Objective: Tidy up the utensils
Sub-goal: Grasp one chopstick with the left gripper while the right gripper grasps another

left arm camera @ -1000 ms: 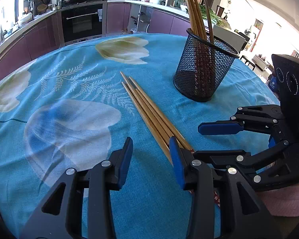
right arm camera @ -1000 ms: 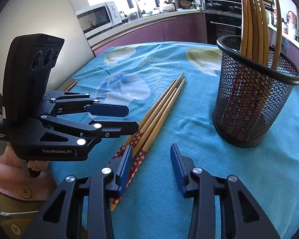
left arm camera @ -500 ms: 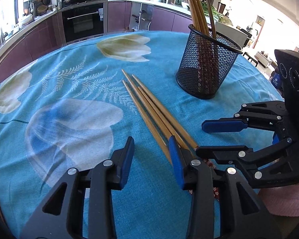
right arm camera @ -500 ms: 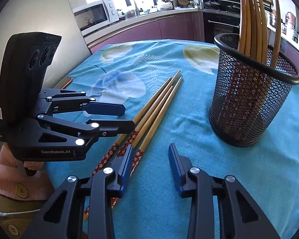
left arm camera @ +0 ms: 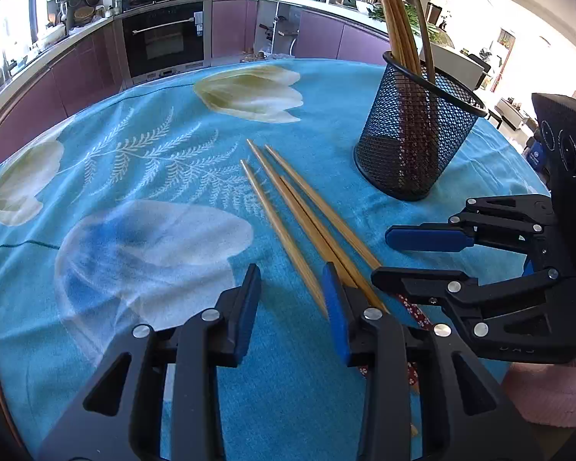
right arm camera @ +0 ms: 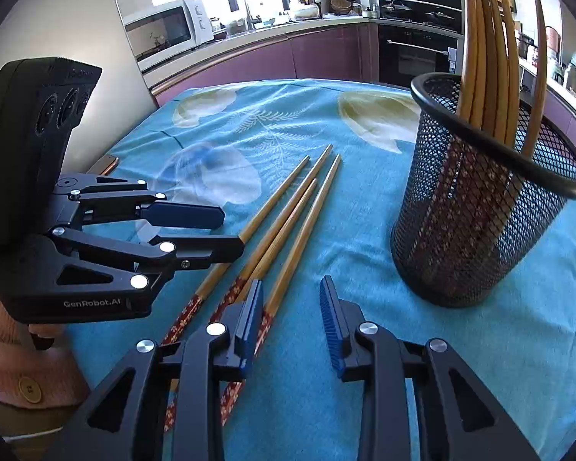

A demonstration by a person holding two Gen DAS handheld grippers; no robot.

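Observation:
Several wooden chopsticks [left arm camera: 307, 215] with red patterned handles lie side by side on the blue tablecloth; they also show in the right wrist view [right arm camera: 288, 223]. A black mesh holder [left arm camera: 411, 142] stands upright with several chopsticks in it, also in the right wrist view [right arm camera: 476, 215]. My left gripper [left arm camera: 292, 307] is open and empty, low over the handle ends. My right gripper [right arm camera: 292, 319] is open and empty, just right of the handles. Each gripper shows in the other's view: the right one [left arm camera: 403, 257], the left one [right arm camera: 230, 230].
The round table is covered with a blue floral cloth [left arm camera: 134, 192]. A phone edge [right arm camera: 103, 165] lies at the table's left rim. Kitchen cabinets and an oven [left arm camera: 161, 38] stand behind the table.
Both grippers have drifted slightly back from the chopsticks and holder. Both stay open and empty. The chopsticks have not moved.

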